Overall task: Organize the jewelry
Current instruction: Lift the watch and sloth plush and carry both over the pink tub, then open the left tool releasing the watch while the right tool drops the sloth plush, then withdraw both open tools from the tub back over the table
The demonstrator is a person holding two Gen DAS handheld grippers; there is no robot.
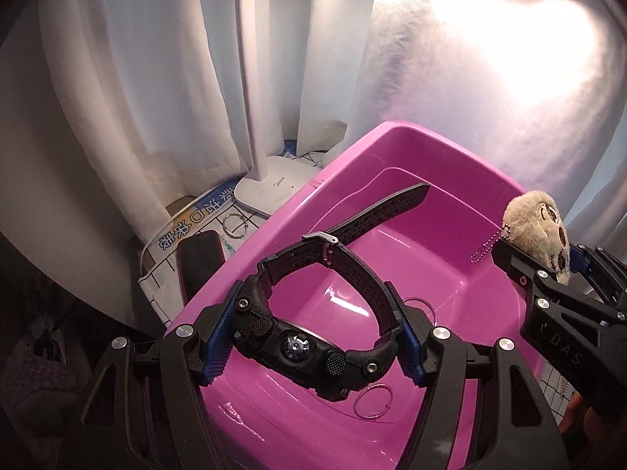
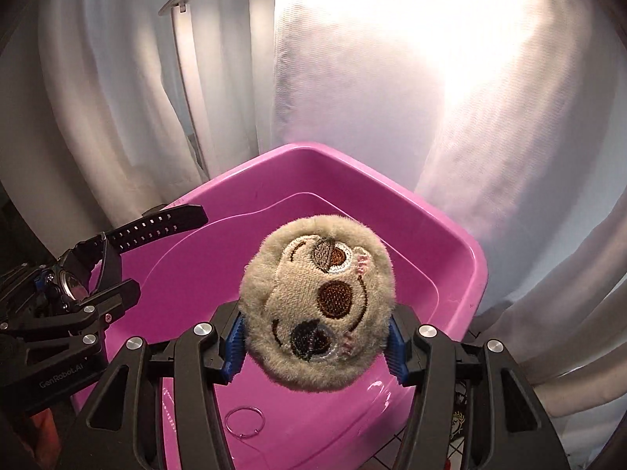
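The left gripper [image 1: 309, 338] is clamped on a black digital watch [image 1: 301, 346], its blue pads [image 1: 213, 346] pressing the two ends of the watch case, so the case lies crosswise between the jaws in the lower middle of the left wrist view. The strap arches up and away from the case, and its free perforated tail [image 1: 386, 205] runs toward the upper right of that frame. Directly beyond and below the watch is the pink plastic bin [image 1: 274, 231]. The watch hangs over the bin's near part, apart from its floor, so the coming move looks like a plain lowering and release straight ahead.

The right gripper [image 2: 313, 346] is closed about halfway on a round plush sloth-face charm [image 2: 315, 309], squeezed at its two sides in the centre of the right wrist view. A short bead chain [image 1: 484, 248] dangles from the charm, seen at the right edge of the left wrist view. The charm also hangs above the bin interior [image 2: 188, 274], near its right wall.

Both hands are over the bin, with the left at the left side and the right at the right side. Neither is clearly the nearer.

On the bin floor lie thin metal hoop rings: one [image 1: 372, 401] just below the watch, another [image 1: 421, 305] partly hidden behind the left gripper's right finger.

Outside the bin, toward the left middle of the left wrist view, are a white desk lamp base [image 1: 274, 188], another ring [image 1: 234, 226] and a dark phone-like slab [image 1: 200, 262] on printed paper.
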